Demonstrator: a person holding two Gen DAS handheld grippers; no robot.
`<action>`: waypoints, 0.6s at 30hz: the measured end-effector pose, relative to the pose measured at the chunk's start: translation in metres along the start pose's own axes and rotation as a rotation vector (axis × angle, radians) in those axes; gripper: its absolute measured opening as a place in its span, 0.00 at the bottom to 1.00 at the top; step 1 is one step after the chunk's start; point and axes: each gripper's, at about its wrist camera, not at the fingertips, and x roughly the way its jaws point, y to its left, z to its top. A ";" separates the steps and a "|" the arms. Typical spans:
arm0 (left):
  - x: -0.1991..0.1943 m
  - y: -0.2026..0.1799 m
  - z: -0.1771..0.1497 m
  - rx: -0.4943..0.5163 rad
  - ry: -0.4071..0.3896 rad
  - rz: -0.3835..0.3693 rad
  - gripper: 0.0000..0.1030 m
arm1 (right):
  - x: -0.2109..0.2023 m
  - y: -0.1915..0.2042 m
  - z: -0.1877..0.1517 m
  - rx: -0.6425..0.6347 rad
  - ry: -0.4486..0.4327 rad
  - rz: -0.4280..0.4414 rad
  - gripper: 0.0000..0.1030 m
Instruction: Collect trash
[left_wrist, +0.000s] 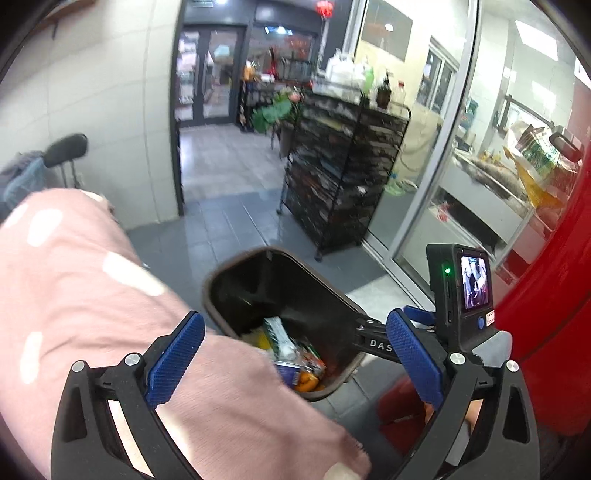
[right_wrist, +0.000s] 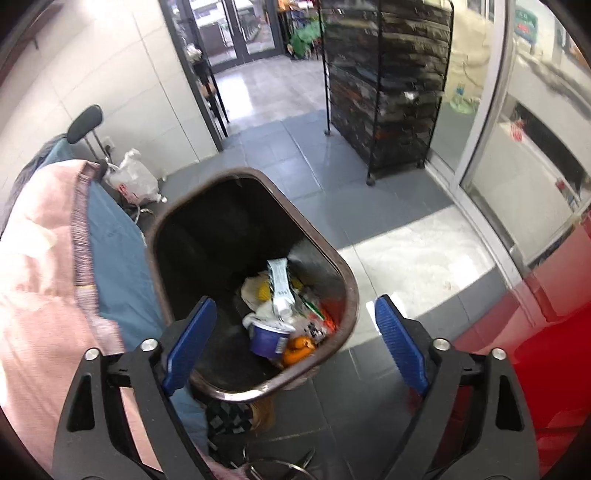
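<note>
Trash (right_wrist: 280, 317) sits heaped at the bottom of the brown bin (right_wrist: 347, 280), cup, wrappers and orange peel together. Your right claw (right_wrist: 295, 343) hangs directly above the bin, spread wide and empty, tilted down into it. Your left claw (left_wrist: 291, 365) is released too, above the bin's near rim, your pink sleeve (left_wrist: 110, 295) crossing beneath it.

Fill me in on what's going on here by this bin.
A person in a pink sleeve holds a blue-padded two-finger gripper in each hand above a dark brown plastic trash bin. The left gripper and right gripper are both open and empty. The bin already holds trash at its bottom: a purple plastic cup, orange peel and a white wrapper. A white plastic bag lies on the grey tiled floor nearby.
</note>
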 end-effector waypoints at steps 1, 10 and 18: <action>-0.007 0.002 -0.002 0.003 -0.022 0.015 0.94 | -0.007 0.007 -0.001 -0.014 -0.027 -0.002 0.89; -0.060 0.030 -0.025 -0.088 -0.188 0.164 0.94 | -0.083 0.062 -0.019 -0.147 -0.303 0.011 0.95; -0.092 0.034 -0.047 -0.060 -0.262 0.375 0.94 | -0.133 0.102 -0.047 -0.262 -0.463 0.059 0.95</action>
